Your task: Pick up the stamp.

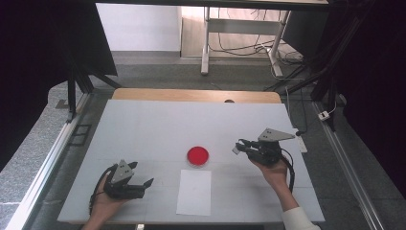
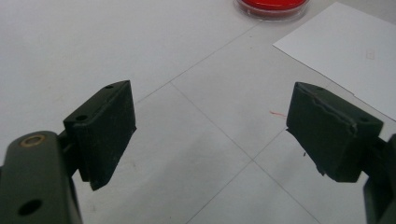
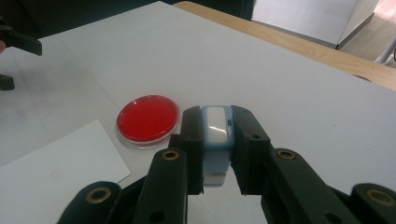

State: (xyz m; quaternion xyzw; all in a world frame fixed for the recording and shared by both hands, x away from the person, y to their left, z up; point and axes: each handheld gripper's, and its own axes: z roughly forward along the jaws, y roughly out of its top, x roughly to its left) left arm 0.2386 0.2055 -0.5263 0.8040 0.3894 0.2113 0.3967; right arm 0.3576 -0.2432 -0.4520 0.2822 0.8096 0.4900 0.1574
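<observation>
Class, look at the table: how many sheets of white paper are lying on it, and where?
1. A single sheet of white paper lies flat near the table's front edge, just in front of the red dish, between the two grippers.

Black tool, grey plate, white sleeve.

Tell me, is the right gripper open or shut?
Shut, on a small light-blue stamp. In the right gripper view, both black jaws of the right gripper press against its sides, holding it above the table, beside the red round dish.
</observation>
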